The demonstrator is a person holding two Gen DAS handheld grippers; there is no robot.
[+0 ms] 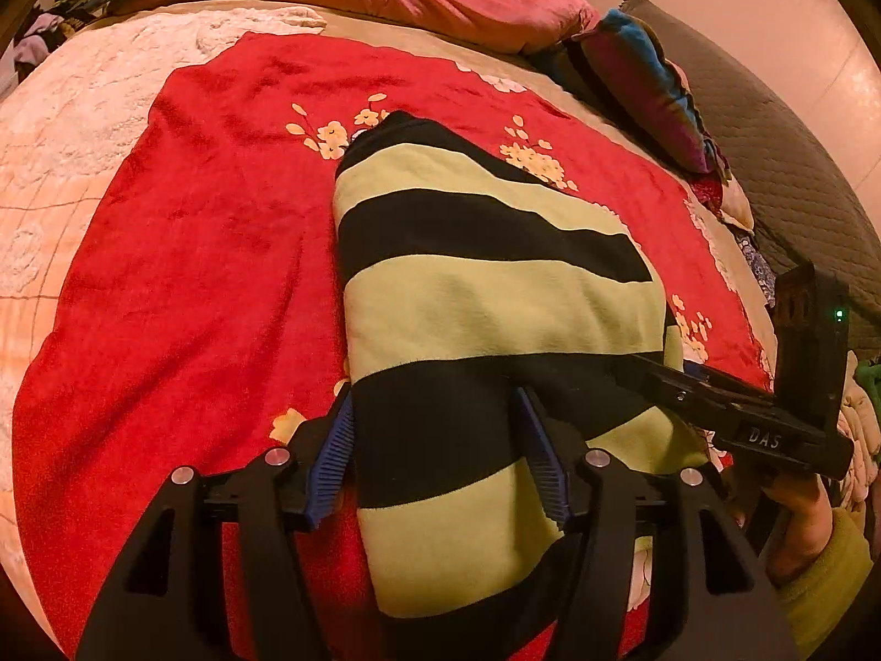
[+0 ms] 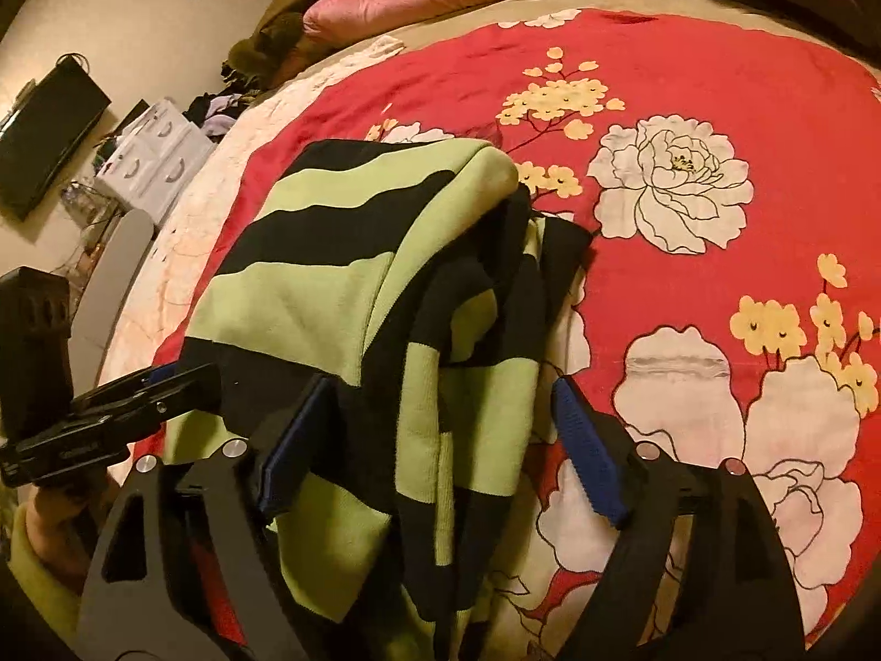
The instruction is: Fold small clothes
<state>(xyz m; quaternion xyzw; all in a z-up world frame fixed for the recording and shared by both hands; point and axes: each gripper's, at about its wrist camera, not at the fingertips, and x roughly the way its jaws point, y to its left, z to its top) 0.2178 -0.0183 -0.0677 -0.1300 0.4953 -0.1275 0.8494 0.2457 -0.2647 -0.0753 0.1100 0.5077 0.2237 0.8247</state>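
between both claws, striped sweater [image 1: 484,286] (folded) runs lengthwise away.

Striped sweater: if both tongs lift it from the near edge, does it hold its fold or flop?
Likely floppy: the striped sweater drapes in soft bunched layers over the red blanket. The fold on its right side looks loose and may slide open. The fuzzy knit probably grips the ribbed pads well.
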